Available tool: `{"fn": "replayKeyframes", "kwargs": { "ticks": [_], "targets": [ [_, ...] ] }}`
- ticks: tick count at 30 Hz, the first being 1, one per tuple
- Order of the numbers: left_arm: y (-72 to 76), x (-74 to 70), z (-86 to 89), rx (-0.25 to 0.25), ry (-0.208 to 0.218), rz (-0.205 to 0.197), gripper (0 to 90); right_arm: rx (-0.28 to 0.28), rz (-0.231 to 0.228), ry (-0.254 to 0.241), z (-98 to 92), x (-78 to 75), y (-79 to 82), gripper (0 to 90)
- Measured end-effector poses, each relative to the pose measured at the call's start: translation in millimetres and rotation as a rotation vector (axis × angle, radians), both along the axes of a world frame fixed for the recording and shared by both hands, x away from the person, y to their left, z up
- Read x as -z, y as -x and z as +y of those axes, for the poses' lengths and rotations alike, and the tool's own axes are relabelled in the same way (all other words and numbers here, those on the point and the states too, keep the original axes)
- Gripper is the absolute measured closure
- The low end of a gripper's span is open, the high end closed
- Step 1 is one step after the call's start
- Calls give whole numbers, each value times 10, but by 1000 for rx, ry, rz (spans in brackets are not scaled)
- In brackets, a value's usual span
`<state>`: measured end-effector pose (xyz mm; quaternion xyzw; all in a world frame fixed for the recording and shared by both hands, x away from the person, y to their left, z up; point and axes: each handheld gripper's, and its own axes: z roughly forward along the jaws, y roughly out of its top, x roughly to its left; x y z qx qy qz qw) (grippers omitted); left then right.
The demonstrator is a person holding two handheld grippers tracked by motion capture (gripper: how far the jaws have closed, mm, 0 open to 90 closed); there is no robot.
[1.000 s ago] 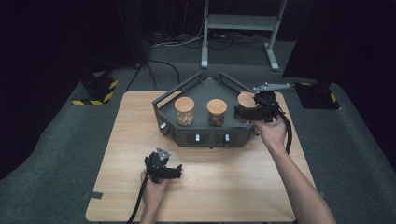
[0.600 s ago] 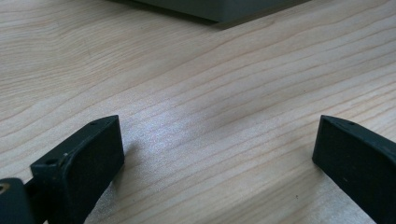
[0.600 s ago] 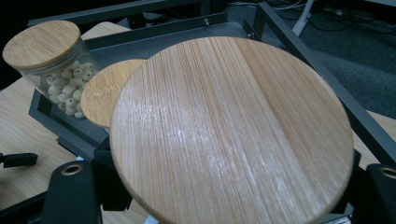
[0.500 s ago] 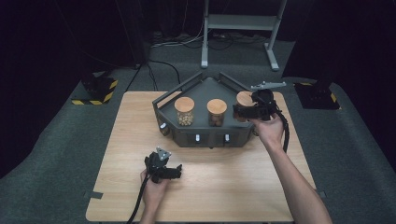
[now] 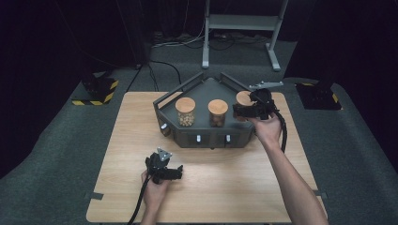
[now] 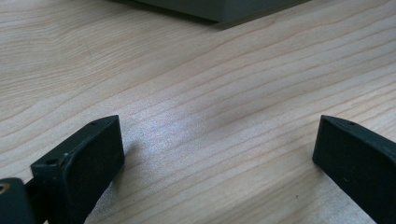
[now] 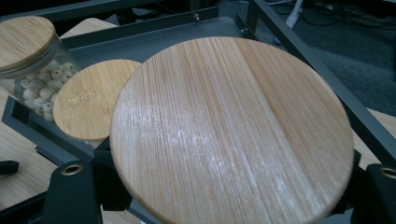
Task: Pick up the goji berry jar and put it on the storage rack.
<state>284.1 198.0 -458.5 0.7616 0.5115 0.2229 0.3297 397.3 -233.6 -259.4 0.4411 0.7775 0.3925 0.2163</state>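
A grey tray (image 5: pixel 206 86) at the back of the wooden table holds three glass jars with bamboo lids. The left jar (image 5: pixel 185 111) (image 7: pixel 32 70) is full of pale beads, and the middle jar (image 5: pixel 218 112) shows its lid (image 7: pixel 88 102). My right gripper (image 5: pixel 239 108) (image 7: pixel 229 196) reaches in from the right and is shut on the right jar (image 5: pixel 243 97) at its lid (image 7: pixel 233 126). The lid spans the gap between the jaws and hides the glass below. My left gripper (image 5: pixel 176 172) (image 6: pixel 215 135) rests on the table in front of the tray, open, with bare wood between its jaws.
The tray has raised bars (image 5: pixel 176 91) along its back sides and small knobs (image 5: pixel 198 138) on its front wall. Its front edge (image 6: pixel 224 11) lies just ahead of the left gripper. A metal stand (image 5: pixel 239 21) and cables sit on the floor behind the table.
The right hand has shifted very slightly at the right jar. The left gripper has stayed where it was.
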Motion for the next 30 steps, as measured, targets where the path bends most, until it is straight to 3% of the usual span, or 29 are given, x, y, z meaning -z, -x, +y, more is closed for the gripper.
{"fn": "replayKeyframes", "kwargs": {
  "ticks": [30],
  "targets": [
    [0,0,0,1,-3,-1,20,71,33,21,152,156,-181,255]
  ]
}}
